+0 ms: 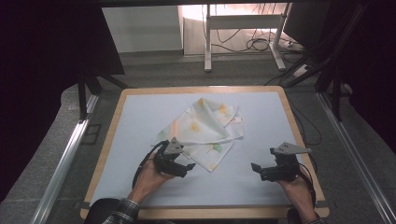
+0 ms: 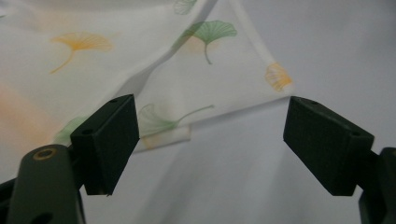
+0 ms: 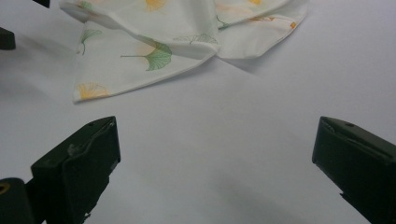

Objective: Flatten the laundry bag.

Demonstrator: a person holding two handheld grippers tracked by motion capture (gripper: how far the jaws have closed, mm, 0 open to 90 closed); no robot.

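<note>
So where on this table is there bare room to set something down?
Bare mat lies between the left gripper and right gripper, and along the table sides flanking the cloth. The middle, around the crumpled cloth, is crowded.

Thin printed cloth — soft, matt, wood-edged table

In the left gripper view the cloth is cut off by the top and left edges, and part of its near hem is hidden behind the left gripper. In the right gripper view its far part is cropped by the top edge. In the high view the leaf print cannot be made out.
</note>
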